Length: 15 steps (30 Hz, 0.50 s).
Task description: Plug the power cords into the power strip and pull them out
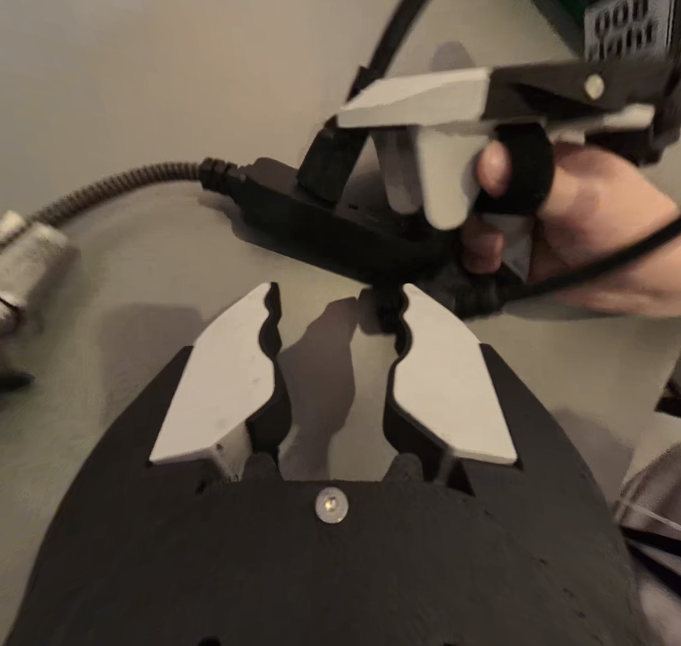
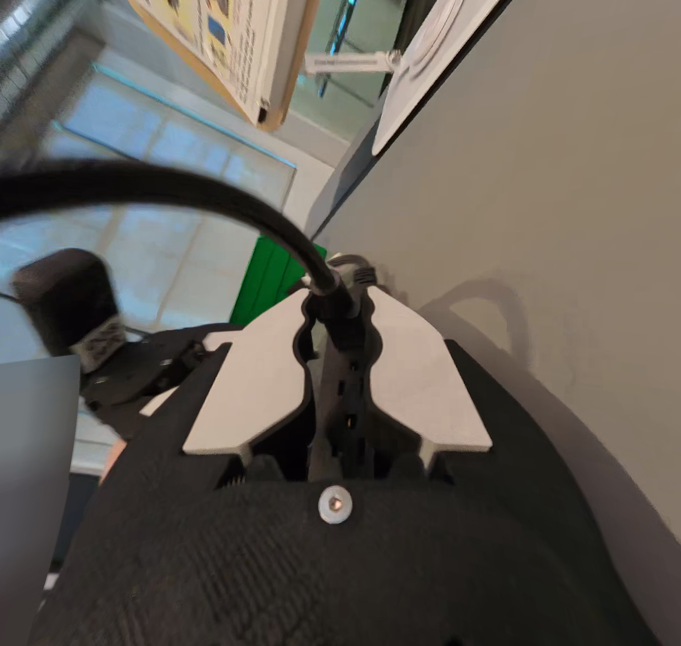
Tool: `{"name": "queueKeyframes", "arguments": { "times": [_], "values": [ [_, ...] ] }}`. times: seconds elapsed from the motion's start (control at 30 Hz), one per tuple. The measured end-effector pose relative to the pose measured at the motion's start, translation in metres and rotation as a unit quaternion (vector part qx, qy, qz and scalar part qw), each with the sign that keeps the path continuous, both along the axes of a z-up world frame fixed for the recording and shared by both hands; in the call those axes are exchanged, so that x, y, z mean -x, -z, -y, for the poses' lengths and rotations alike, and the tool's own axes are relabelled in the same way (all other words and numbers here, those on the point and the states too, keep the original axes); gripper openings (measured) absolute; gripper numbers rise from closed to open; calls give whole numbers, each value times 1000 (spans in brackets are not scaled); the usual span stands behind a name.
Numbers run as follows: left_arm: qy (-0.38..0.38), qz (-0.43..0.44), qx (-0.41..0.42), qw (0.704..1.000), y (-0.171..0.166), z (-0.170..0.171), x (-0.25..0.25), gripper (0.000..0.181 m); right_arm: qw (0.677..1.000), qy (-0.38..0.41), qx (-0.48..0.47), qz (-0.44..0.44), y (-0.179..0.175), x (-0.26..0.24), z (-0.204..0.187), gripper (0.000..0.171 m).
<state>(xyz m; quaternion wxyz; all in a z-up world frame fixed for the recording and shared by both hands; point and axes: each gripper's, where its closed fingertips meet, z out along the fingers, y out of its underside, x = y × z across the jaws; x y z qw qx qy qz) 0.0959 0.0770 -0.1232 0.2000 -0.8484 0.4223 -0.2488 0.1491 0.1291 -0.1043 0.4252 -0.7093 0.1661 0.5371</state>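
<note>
In the left wrist view a black power strip (image 1: 331, 230) lies on the grey table, with a ribbed cable (image 1: 121, 186) running off to the left. A black plug (image 1: 328, 164) stands in the strip. My right gripper (image 1: 372, 149) reaches in from the right, held by a hand (image 1: 589, 230). In the right wrist view my right gripper (image 2: 337, 315) is shut on that plug (image 2: 331, 315). The plug's thick black cord (image 2: 184, 190) arches up and to the left, and the strip (image 2: 342, 389) shows between the fingers. My left gripper (image 1: 339, 293) is open and empty, just in front of the strip.
A silver metal fitting (image 1: 25, 252) lies at the left edge. A bundle of black cord (image 1: 475, 293) lies by the strip's near right end. Beyond the table edge are a green object (image 2: 272, 278), a poster board (image 2: 228, 31) and a dark cylinder (image 2: 66, 296). My right fingertips sit around 8 cm from my left ones.
</note>
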Motion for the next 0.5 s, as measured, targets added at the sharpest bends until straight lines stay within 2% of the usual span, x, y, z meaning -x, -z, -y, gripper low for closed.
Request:
{"name": "queueKeyframes", "arguments": {
  "times": [0.03, 0.1, 0.17, 0.3, 0.4, 0.47, 0.5],
  "values": [
    [-11, 19, 17, 1000, 4, -1, -6, 68, 1000, 5, 1, -16, -2, 1, 6, 26],
    [-20, 47, 39, 998, 11, -1, -16, 67, 1000, 15, -13, -15, -6, 4, 16, 31],
    [-16, 69, 60, 996, 14, 2, -25, 69, 999, 22, -31, 22, -6, 6, 26, 32],
    [7, 67, 79, 995, 19, 14, -36, 67, 999, 5, -36, 33, -4, -1, 39, 29],
    [24, 36, 53, 998, 21, 17, -39, 67, 1000, 17, -11, -17, -1, -14, 44, 26],
    [20, 31, 51, 998, 20, 19, -41, 80, 994, 44, 25, -98, 5, -24, 47, 24],
    [25, 31, 60, 997, 19, 23, -42, 79, 991, 59, 34, -117, 7, -28, 49, 23]
  ]
}}
